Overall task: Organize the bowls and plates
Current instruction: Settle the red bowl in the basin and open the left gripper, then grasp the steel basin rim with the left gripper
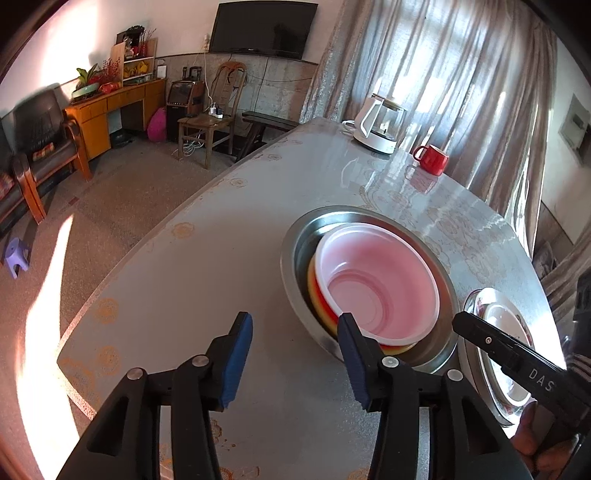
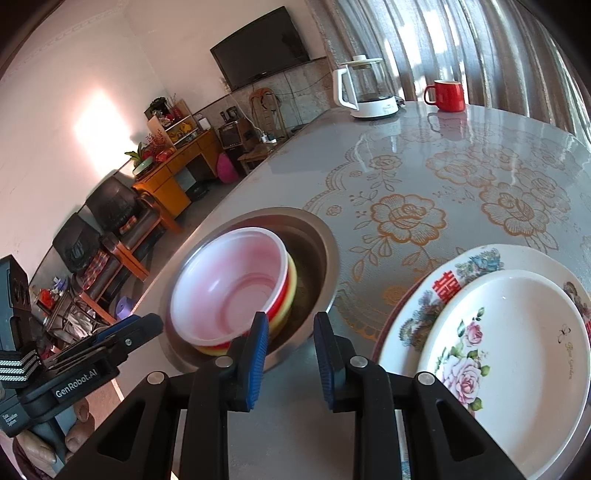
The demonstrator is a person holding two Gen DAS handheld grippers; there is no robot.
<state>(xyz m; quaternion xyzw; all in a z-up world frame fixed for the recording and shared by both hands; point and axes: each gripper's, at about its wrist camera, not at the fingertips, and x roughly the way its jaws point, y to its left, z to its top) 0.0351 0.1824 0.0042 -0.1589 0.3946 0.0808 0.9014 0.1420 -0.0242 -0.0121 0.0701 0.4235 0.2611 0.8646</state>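
Sunlit curtains (image 1: 443, 74), wall television (image 1: 264, 27), orange cabinet (image 1: 110, 107), dark armchairs (image 1: 37, 140), speckled floor (image 1: 122, 192)

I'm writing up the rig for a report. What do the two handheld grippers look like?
Both the left gripper and the right gripper have black plastic linkages with silver pivot pins and ribbed blue finger pads. One body reads "GenRobot.AI" in white; a black-and-white striped strap sits beside it.

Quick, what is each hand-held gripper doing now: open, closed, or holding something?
Left hand-held gripper: open, holding nothing, beside the metal basin.
Right hand-held gripper: open, holding nothing, between the metal basin and the plates.
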